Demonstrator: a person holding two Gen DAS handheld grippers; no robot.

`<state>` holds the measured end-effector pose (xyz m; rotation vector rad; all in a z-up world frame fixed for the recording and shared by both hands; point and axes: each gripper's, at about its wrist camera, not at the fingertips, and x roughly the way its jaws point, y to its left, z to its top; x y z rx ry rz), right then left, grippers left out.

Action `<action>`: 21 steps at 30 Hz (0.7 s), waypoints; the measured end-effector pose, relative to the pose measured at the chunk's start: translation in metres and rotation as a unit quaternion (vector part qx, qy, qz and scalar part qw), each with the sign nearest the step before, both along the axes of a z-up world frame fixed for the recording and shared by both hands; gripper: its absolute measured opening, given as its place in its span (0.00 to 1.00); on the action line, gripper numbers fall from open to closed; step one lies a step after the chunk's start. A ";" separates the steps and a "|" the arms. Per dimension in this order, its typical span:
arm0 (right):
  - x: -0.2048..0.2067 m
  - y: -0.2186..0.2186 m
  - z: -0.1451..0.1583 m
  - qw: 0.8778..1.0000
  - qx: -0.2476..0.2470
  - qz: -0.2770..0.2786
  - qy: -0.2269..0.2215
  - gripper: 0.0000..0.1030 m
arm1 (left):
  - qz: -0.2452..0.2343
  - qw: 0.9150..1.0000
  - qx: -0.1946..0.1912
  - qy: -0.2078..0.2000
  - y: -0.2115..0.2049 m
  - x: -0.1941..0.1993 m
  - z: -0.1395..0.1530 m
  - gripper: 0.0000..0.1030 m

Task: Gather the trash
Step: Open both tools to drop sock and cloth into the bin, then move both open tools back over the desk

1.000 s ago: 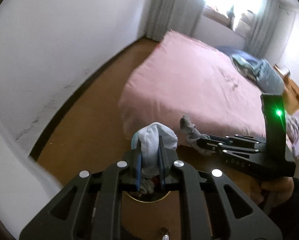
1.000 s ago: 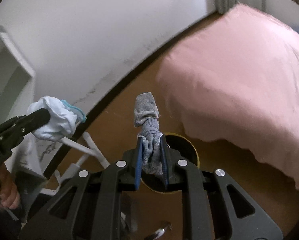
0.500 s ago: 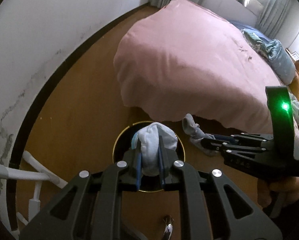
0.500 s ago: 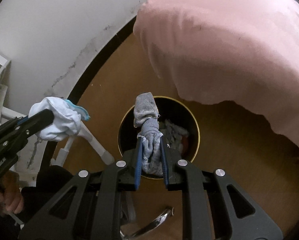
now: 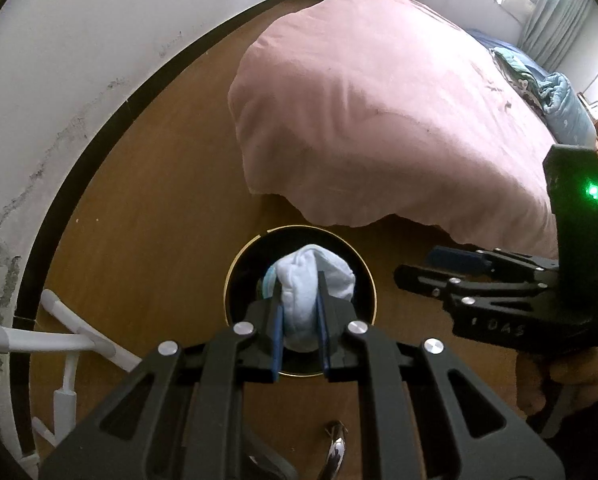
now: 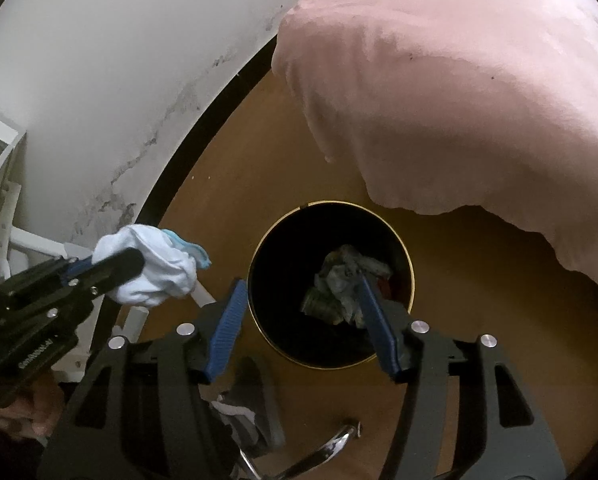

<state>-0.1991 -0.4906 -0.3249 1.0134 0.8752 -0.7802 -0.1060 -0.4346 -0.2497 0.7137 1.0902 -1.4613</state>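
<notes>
A: Started nearest. Left gripper?

B: Clamped on a white cloth bundle, blue pads pressed into both sides. Noticed a pale blue trim along the bundle's left edge.

A: And in the right wrist view?

B: Same bundle, pinched in the left gripper, up in the air to the left of the bin's rim. In the left wrist view, seen right over the bin's mouth.

A: Right gripper?

B: Fingers spread wide apart, nothing between them. Pointed down at the bin. From the left wrist view, seen side-on just right of the bin, green light lit on its back, a hand round the grip.

A: Inside the bin?

B: Crumpled grey rags at the bottom. Black walls, thin gold rim.

A: Where on the floor?

B: Upright, close to the hanging edge of the pink bed cover, well apart from the black skirting at the floor's wall edge.

A: Further out?

B: White tube rack against the stained white wall. Beyond the pink cover, blue bedding and grey curtains.
</notes>
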 end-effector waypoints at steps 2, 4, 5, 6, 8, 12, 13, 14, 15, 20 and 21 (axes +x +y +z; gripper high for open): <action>-0.004 0.000 0.005 1.000 -0.003 -0.009 -0.001 0.55 | -0.004 1.000 0.000 0.002 -0.002 -0.002 0.002 0.14; -0.008 -0.002 0.011 1.000 -0.009 -0.018 -0.003 0.55 | -0.012 1.000 -0.002 0.003 -0.004 -0.005 0.004 0.14; -0.012 -0.002 0.015 1.000 -0.012 -0.024 -0.004 0.55 | -0.018 1.000 -0.001 0.003 -0.006 -0.008 0.007 0.14; -0.018 0.000 0.020 0.999 -0.016 -0.029 -0.006 0.55 | -0.023 1.000 0.001 0.003 -0.008 -0.011 0.008 0.17; -0.028 0.005 0.030 0.999 -0.023 -0.040 -0.009 0.55 | -0.030 1.000 -0.002 0.000 -0.009 -0.015 0.014 0.38; -0.043 0.008 0.052 0.998 -0.039 -0.057 -0.011 0.55 | -0.040 0.999 -0.036 -0.011 -0.002 -0.023 0.038 0.73; -0.045 0.008 0.057 0.997 -0.042 -0.057 -0.011 0.55 | -0.043 0.998 -0.036 -0.012 0.000 -0.024 0.042 0.73; -0.047 0.009 0.063 0.997 -0.048 -0.060 -0.011 0.55 | -0.044 0.998 -0.038 -0.013 0.002 -0.024 0.047 0.73; -0.048 0.011 0.070 0.997 -0.054 -0.062 -0.011 0.55 | -0.045 0.998 -0.042 -0.014 0.007 -0.024 0.055 0.74; -0.043 0.023 0.106 0.994 -0.089 -0.056 -0.014 0.65 | -0.054 0.995 -0.079 -0.030 0.041 -0.021 0.106 0.87; -0.038 0.026 0.115 0.994 -0.098 -0.050 -0.016 0.65 | -0.054 0.994 -0.091 -0.038 0.052 -0.017 0.121 0.89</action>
